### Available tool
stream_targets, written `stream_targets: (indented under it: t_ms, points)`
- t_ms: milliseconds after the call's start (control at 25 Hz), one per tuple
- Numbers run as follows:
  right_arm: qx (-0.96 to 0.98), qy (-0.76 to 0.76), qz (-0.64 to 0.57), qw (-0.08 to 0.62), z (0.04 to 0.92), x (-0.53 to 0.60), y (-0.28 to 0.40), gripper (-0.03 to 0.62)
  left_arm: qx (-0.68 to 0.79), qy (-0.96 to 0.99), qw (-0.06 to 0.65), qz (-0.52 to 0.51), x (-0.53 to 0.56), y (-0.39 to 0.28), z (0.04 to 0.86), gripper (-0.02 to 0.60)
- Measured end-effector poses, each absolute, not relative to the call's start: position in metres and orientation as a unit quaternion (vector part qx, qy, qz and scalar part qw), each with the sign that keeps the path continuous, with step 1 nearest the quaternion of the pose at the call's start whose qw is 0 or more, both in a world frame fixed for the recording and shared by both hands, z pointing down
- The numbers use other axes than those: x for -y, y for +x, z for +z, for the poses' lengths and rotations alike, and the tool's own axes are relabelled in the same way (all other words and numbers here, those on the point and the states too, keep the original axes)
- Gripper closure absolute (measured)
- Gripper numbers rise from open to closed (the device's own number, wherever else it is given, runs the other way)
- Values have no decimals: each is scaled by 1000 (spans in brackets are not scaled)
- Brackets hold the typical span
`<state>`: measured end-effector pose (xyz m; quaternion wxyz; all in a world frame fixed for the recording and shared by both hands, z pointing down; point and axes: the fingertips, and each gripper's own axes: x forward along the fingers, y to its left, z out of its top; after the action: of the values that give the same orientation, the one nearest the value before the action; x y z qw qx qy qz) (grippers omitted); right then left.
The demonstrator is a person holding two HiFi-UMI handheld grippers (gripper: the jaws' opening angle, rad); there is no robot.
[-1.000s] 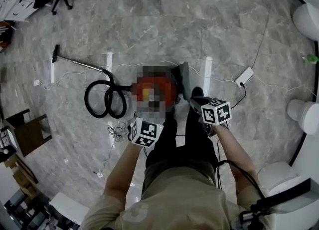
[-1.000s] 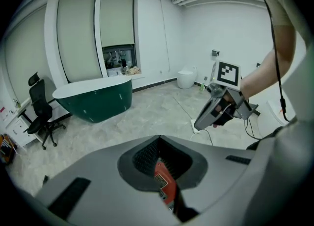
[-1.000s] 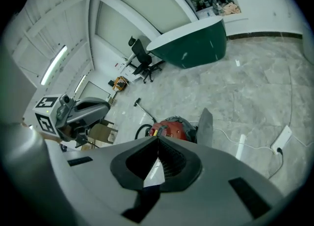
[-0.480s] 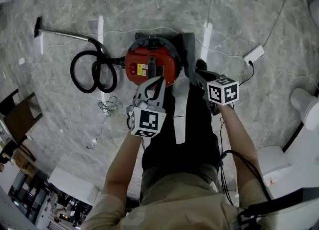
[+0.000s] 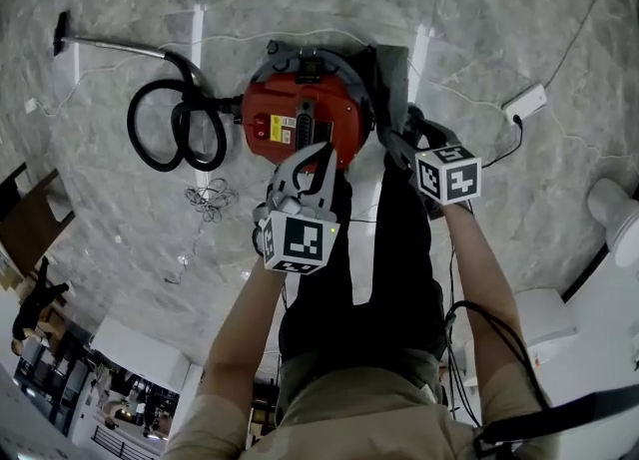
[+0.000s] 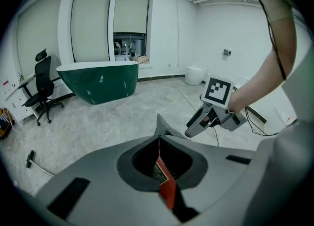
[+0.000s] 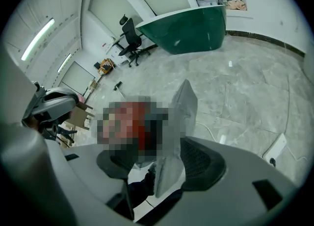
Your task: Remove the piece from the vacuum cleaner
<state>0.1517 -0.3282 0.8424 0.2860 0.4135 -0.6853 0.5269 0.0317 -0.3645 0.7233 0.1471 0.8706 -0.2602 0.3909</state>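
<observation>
A red vacuum cleaner (image 5: 300, 119) stands on the floor, its black hose (image 5: 175, 129) coiled to the left and its wand (image 5: 110, 46) lying beyond. A flat grey piece (image 5: 385, 79) (image 7: 177, 122) rises at the cleaner's right side. My right gripper (image 5: 404, 141) (image 7: 169, 141) is at that piece's near end. Its jaws are opening, and the piece stands between them with room on both sides. My left gripper (image 5: 315, 164) (image 6: 158, 122) hovers over the cleaner's near edge, shut with nothing in it; red casing shows below the tips.
A white power strip (image 5: 526, 102) and its cable lie on the floor to the right. Loose wire (image 5: 205, 199) is tangled left of my legs (image 5: 369, 248). A green tub-shaped counter (image 6: 98, 80) and an office chair (image 6: 41, 90) stand farther off.
The head view has swung toward the vacuum cleaner, which now lies closer below me. Both grippers have moved forward to it, and the left one's jaws now reach over its near edge.
</observation>
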Motion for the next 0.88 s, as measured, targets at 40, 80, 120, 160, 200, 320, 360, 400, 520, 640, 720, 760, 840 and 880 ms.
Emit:
stream_targets:
  t_ms: [40,80,120,160,200,320,360,400,520,640,720,760,840,880]
  points:
    - [682,415,528,290,850,329,152,353,258,869,154,393,363,31,728,588]
    - [678,416,530,294,857,331,151,347,257,868,158,395,363,31,733,588]
    - [675,416,532,297,863,333,150,344,255,867,158,398,362,31,736,588]
    - [673,415,532,303,868,334,148,339,254,866,156,401,361,31,739,588]
    - [671,415,530,310,872,335,148,336,253,866,152,404,360,31,741,588]
    - [662,418,529,327,883,337,146,336,254,864,144,410,358,31,745,588]
    - [657,420,532,330,887,337,147,336,255,863,144,412,358,30,746,588]
    - [652,423,534,333,891,337,147,336,256,862,145,414,358,29,748,588]
    - [652,426,533,330,898,336,146,336,254,859,145,420,356,28,755,588]
    - [663,426,524,324,899,336,147,338,249,858,143,426,353,28,761,588]
    - [666,427,517,325,898,336,150,339,248,857,142,428,352,28,764,588]
    - [668,428,512,330,898,335,152,341,248,857,142,428,352,28,765,588]
    - [671,426,497,349,898,333,158,394,248,857,143,429,351,28,766,588]
    - [674,425,488,357,898,331,160,450,249,857,144,429,350,28,766,588]
